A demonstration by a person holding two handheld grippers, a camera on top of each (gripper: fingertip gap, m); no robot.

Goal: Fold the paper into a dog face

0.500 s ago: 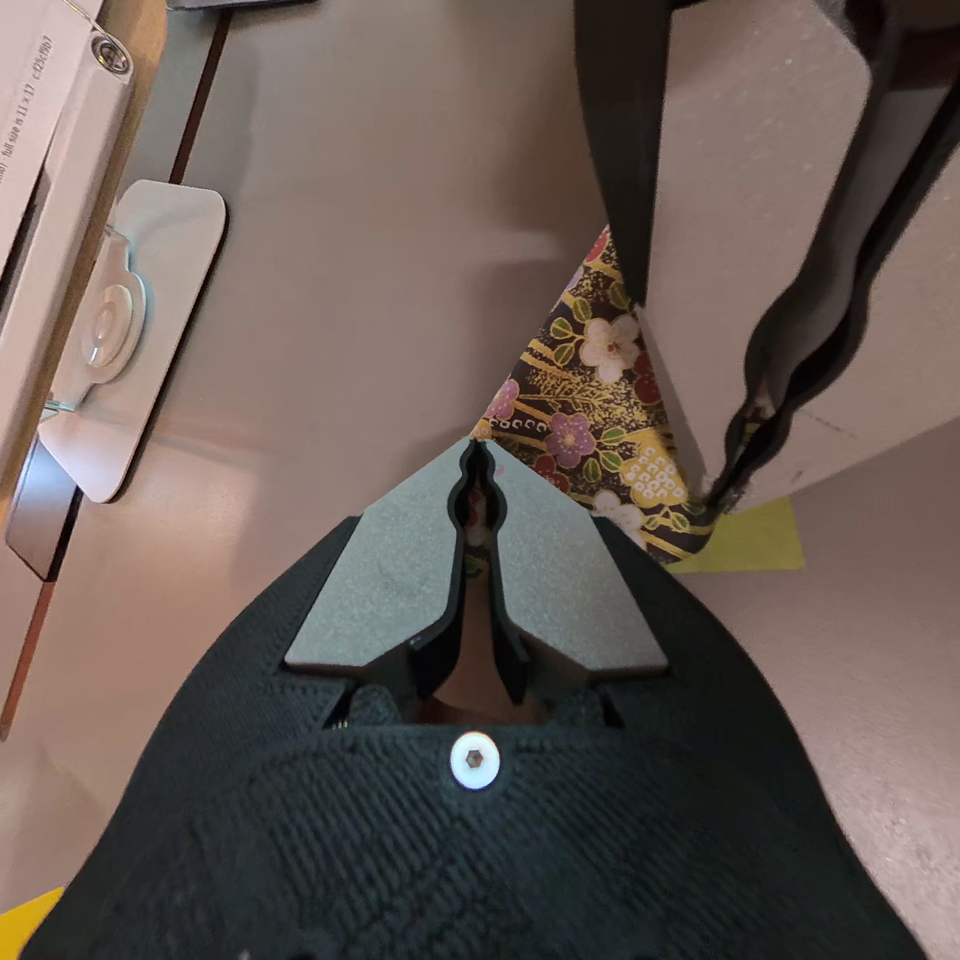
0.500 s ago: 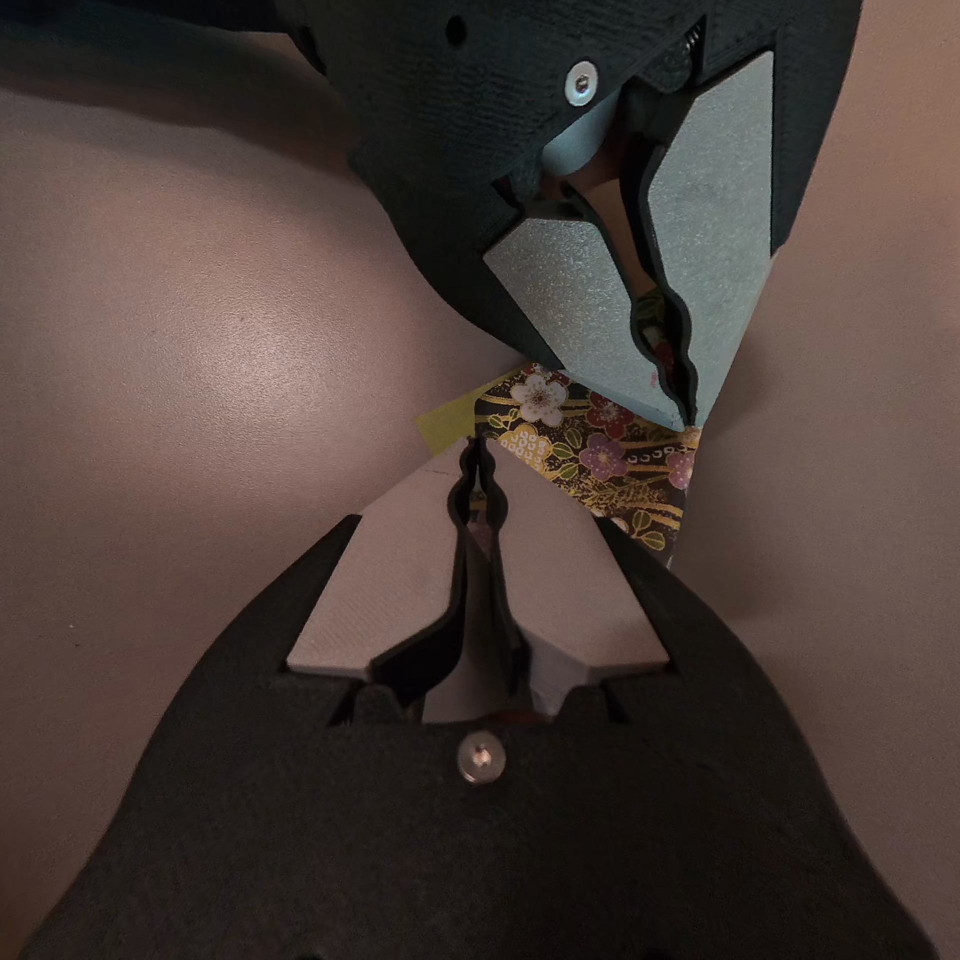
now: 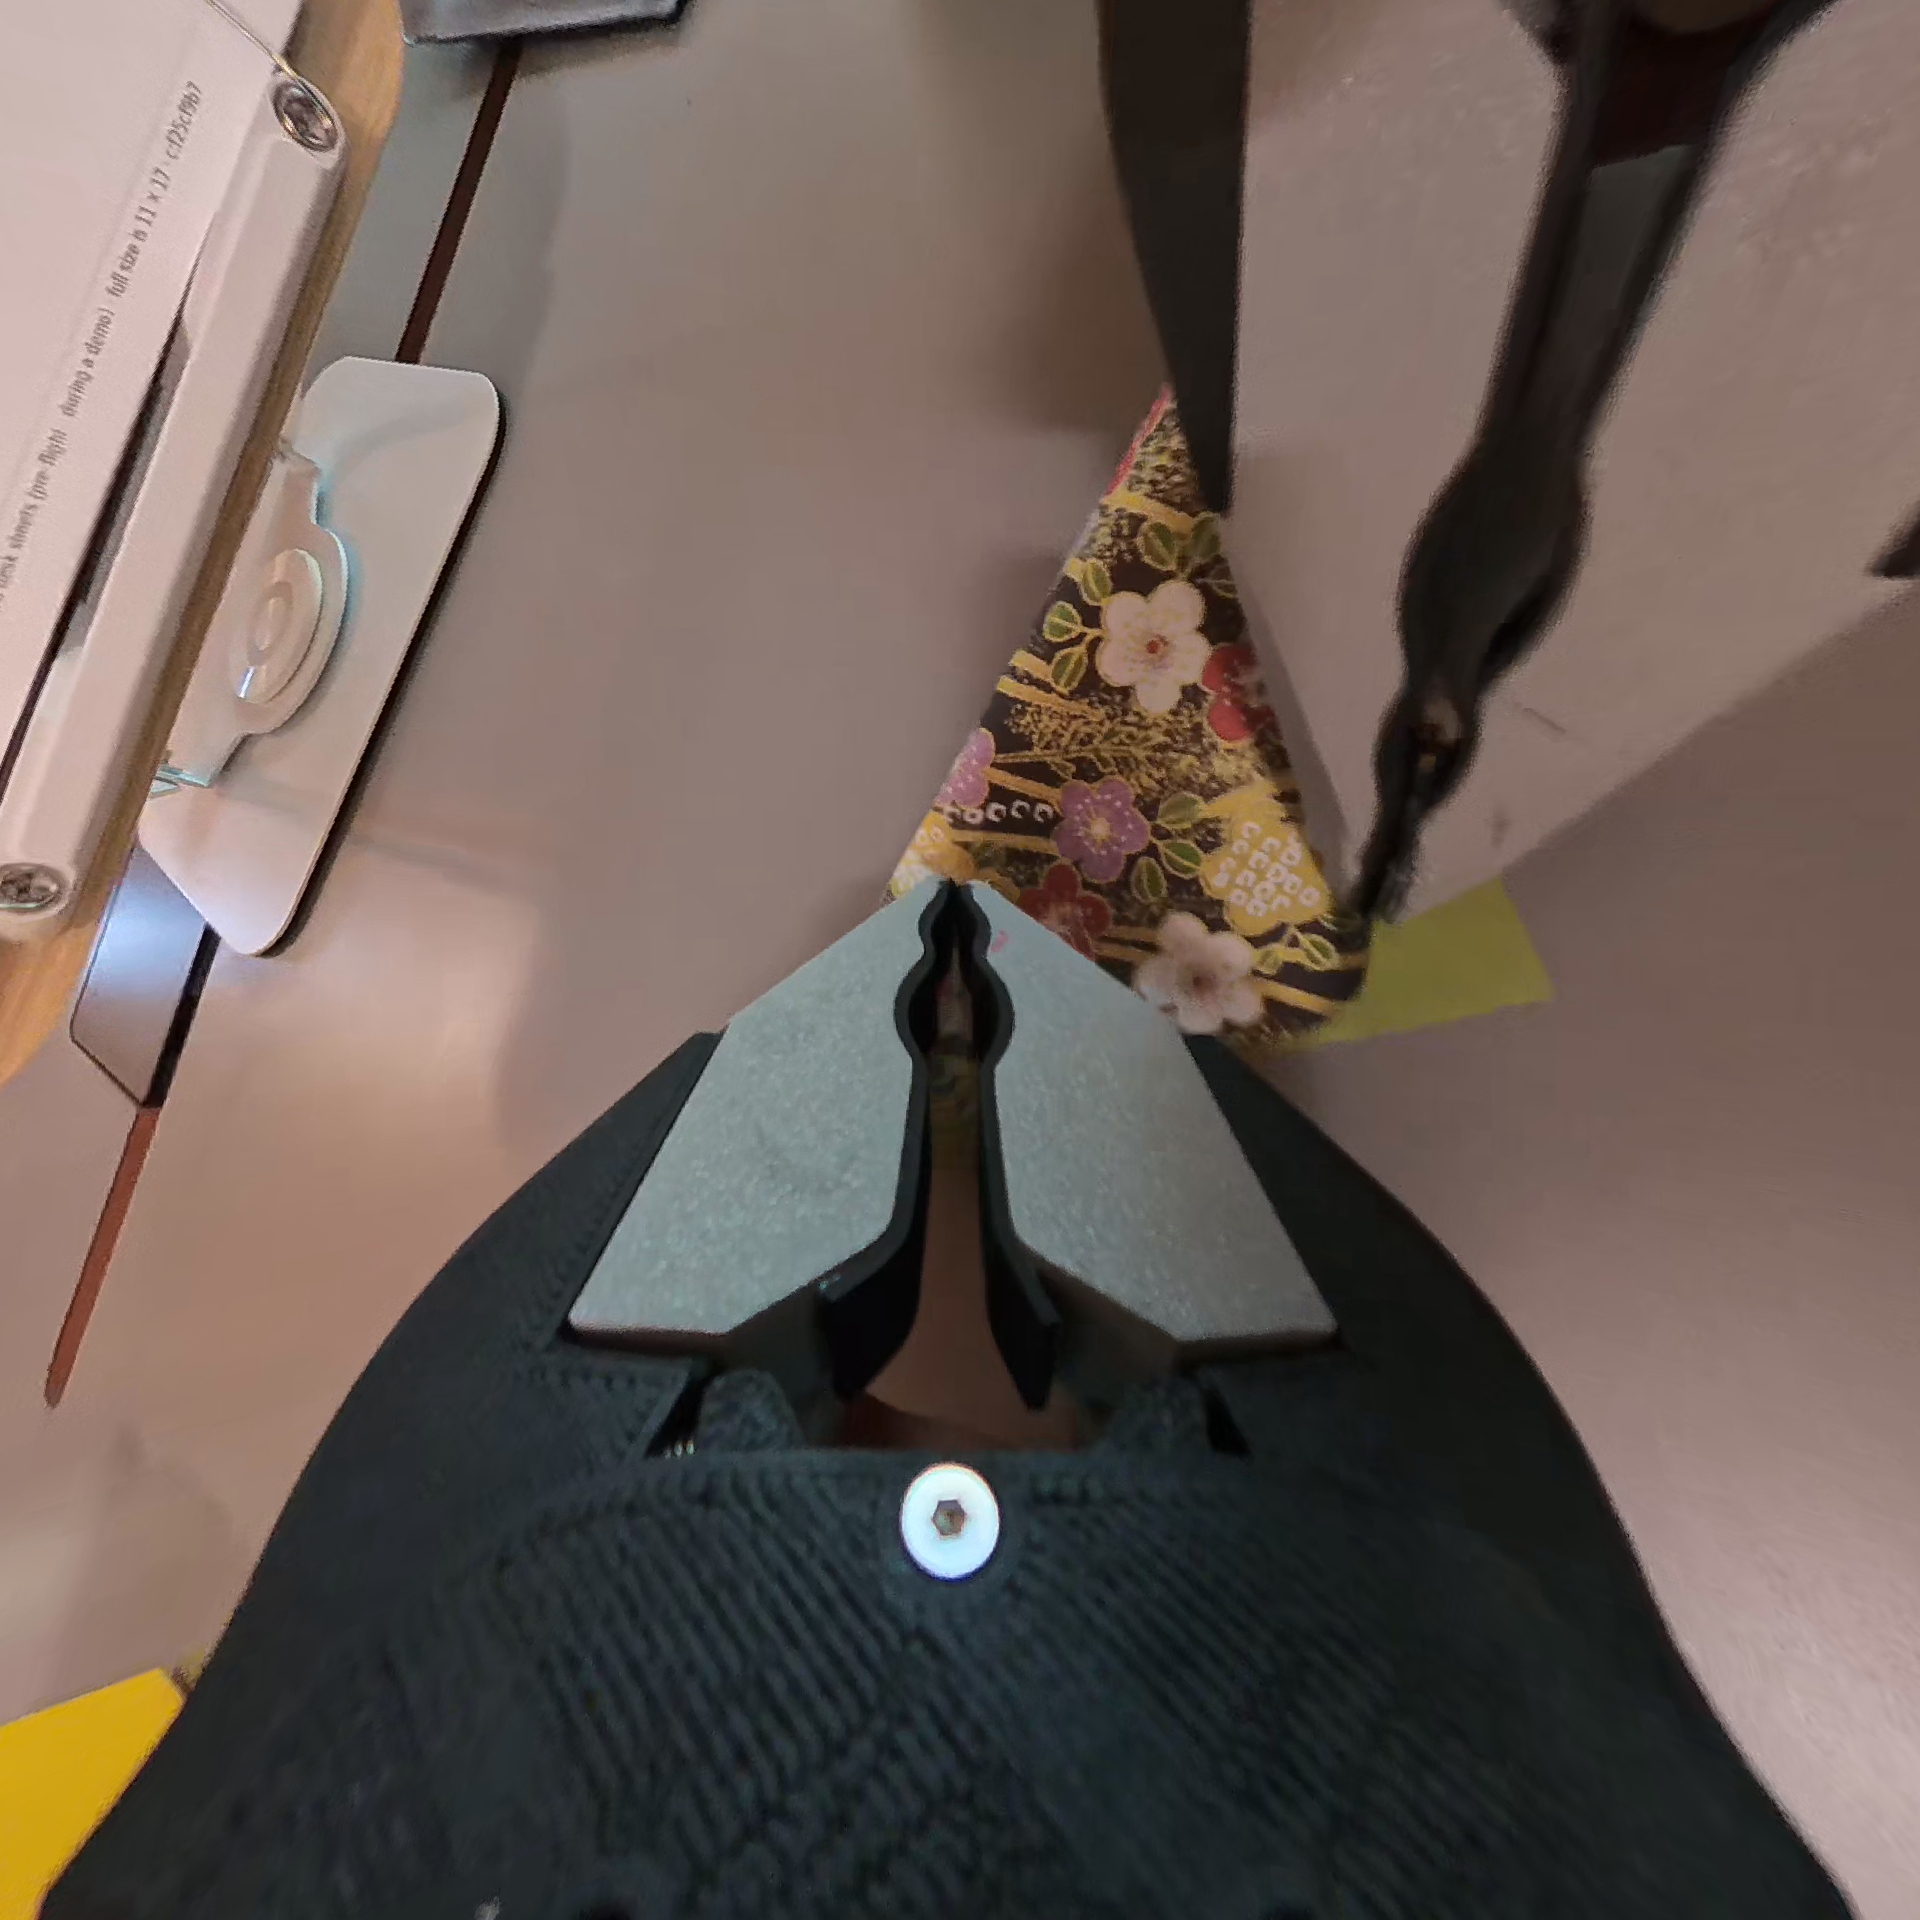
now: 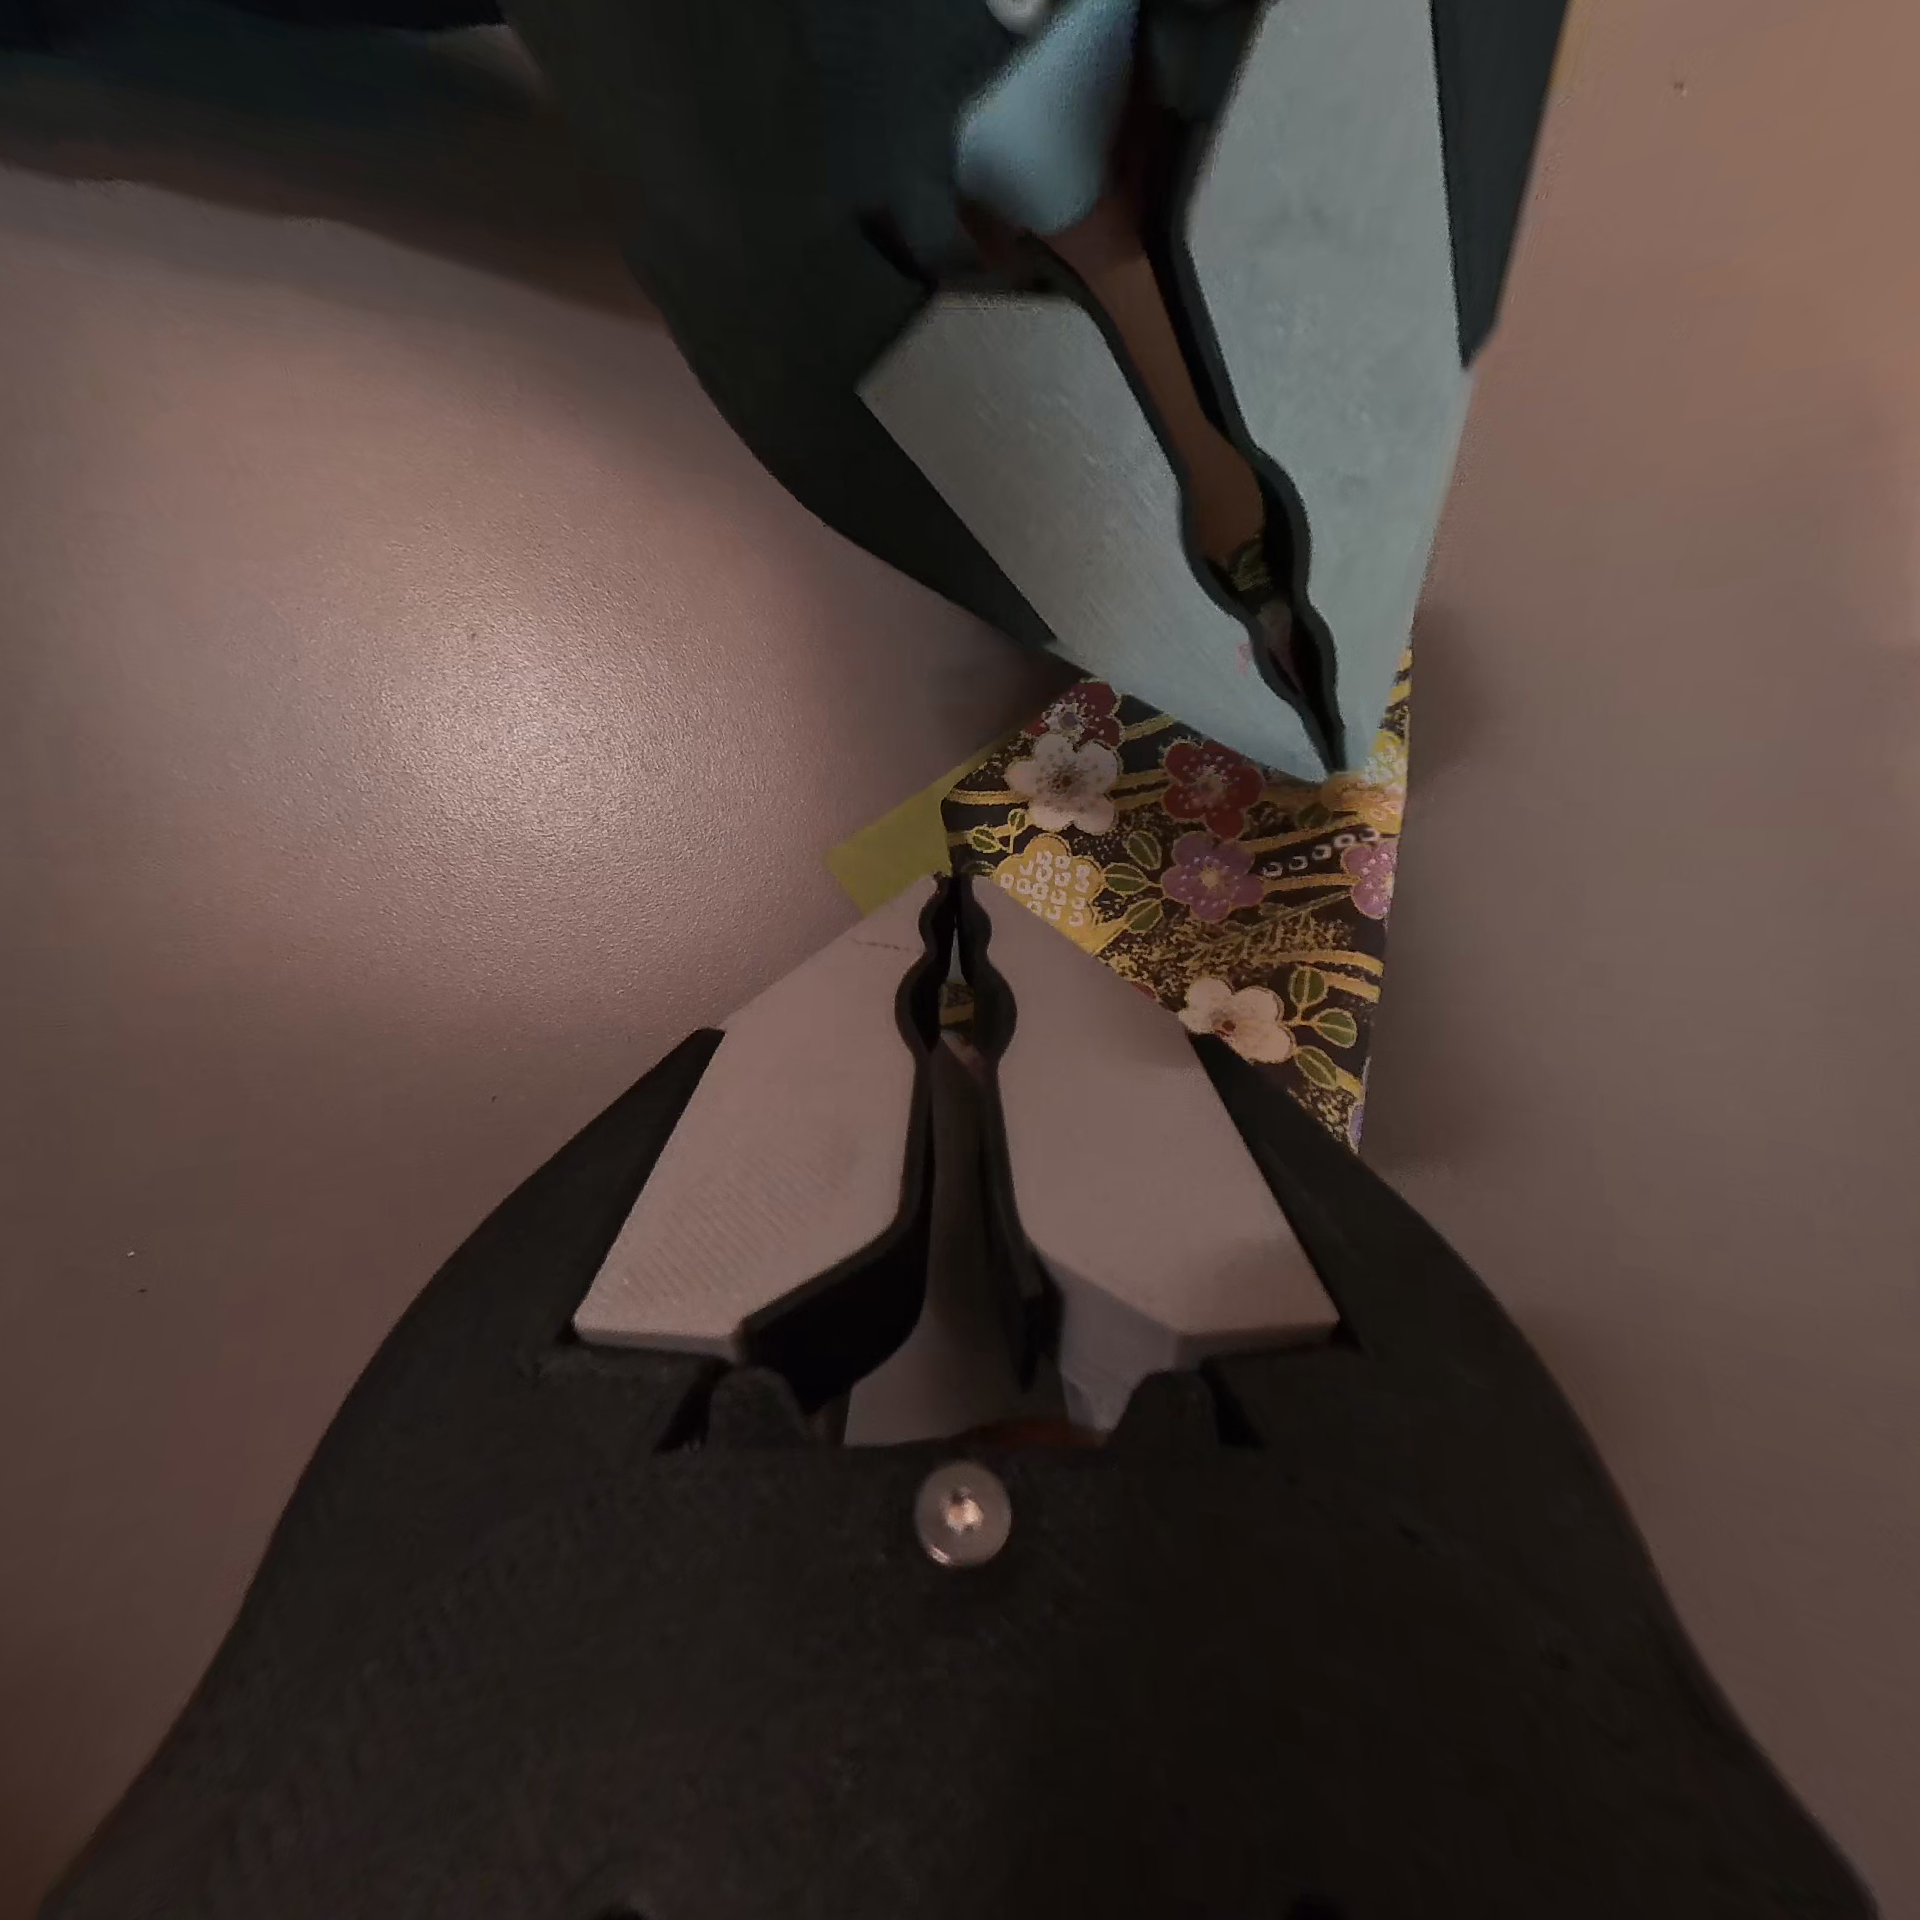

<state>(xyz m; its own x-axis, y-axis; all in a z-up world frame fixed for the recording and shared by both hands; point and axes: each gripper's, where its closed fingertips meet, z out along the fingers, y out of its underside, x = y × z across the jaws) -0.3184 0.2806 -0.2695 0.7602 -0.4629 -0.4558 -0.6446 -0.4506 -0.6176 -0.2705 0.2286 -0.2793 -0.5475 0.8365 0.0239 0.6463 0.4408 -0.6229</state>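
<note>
Fingertips of my left gripper [image 3: 951, 899] are pressed together on one corner of the floral origami paper [image 3: 1132, 748]; my right gripper [image 4: 948, 894] pinches the opposite corner. Folded into a triangle, the paper lies on the table [image 3: 748, 520], its yellow underside [image 3: 1444, 961] peeking out. Since a moment ago both grippers have closed in slightly, so I judge an ear fold is starting.

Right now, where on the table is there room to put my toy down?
There is bare table left of the flowered paper, and more right of it. It is crowded where both grippers' fingers meet on the paper, and by the white clip fixture at the table's edge.
</note>
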